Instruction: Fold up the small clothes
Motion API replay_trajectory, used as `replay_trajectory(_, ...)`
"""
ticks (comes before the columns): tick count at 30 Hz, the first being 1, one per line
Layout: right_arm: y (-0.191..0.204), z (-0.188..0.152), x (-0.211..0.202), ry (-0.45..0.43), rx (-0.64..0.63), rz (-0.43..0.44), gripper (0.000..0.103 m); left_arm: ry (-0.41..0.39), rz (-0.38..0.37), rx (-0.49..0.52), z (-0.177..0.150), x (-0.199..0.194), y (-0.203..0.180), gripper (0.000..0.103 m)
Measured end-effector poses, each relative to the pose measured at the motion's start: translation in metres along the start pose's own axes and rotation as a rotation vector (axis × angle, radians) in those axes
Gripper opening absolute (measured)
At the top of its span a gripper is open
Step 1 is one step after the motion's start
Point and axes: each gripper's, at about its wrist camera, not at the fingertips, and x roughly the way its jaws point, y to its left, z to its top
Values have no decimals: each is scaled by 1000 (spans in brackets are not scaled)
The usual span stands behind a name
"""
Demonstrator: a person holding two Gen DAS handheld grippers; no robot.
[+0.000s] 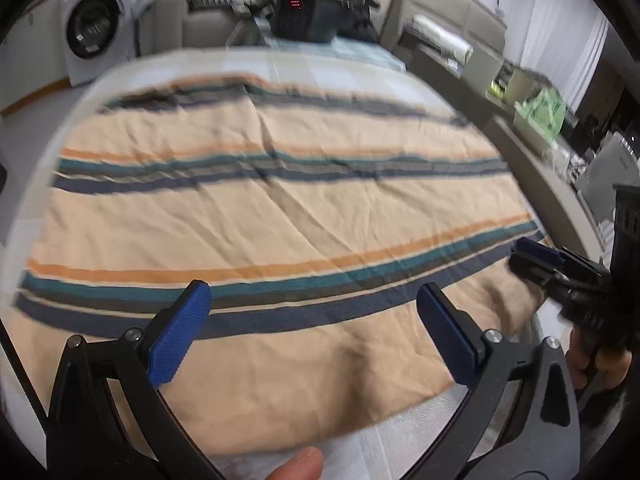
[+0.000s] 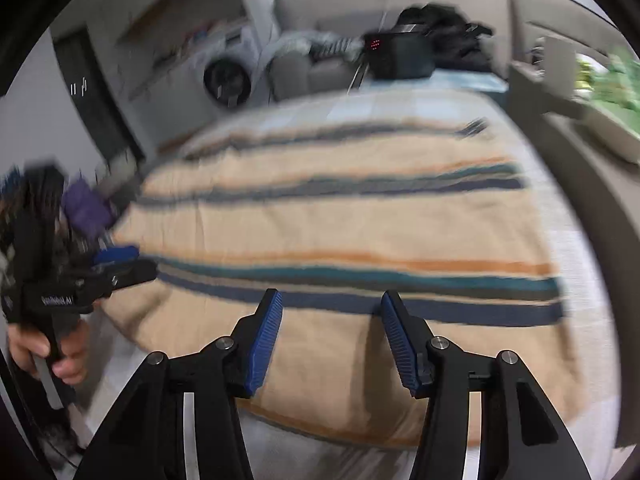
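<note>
Across the pale table [image 1: 248,62] lies the peach cloth with teal, orange and navy stripes [image 1: 280,208], flat and unfolded — folding not begun; left gripper [image 1: 314,334] and right gripper [image 2: 332,338] both gape empty above its near edge.

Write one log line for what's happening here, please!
stage: before fold | striped cloth: flat on table | left gripper: open, empty | right gripper: open, empty

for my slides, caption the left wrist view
Open left gripper above a flat striped cloth; right gripper at its edge.
</note>
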Motion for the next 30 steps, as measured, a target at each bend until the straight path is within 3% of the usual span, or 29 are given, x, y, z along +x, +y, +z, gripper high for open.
replay_trajectory(5,16,-5,18,46,-135,-71,53,21,53,73,-10,9,5,102)
replay_trajectory(7,-2,-8,11,38,-114,-124,53,22,71,88,-17,4,14,101)
replay_trajectory(8,-17,-11,7,34,-100,-218,53,21,90,92,-21,1,19,102)
replay_trajectory(10,-41,-15,-2,12,-60,-266,59,20,137,91,-29,-6,31,102)
replay_trajectory(12,-56,-19,-14,3,-8,-244,59,13,157,74,-35,-13,40,101)
replay_trajectory(15,-40,-19,-24,-23,-27,-220,59,-13,142,47,-40,-30,40,102)
replay_trajectory(20,25,-17,-6,-4,-132,-56,59,-24,-28,130,-40,-28,2,102)
replay_trajectory(22,49,-22,9,31,-213,-43,59,11,4,147,-41,-14,2,102)
replay_trajectory(24,55,-27,13,29,-265,-84,59,3,19,140,-43,-14,13,101)
replay_trajectory(27,27,-28,3,28,-209,-131,61,-10,37,81,-51,-31,45,101)
replay_trajectory(28,6,-29,-2,35,-156,-163,66,-9,49,63,-53,-34,55,101)
replay_trajectory(30,-18,-32,-12,52,-76,-167,66,-20,49,26,-60,-43,78,101)
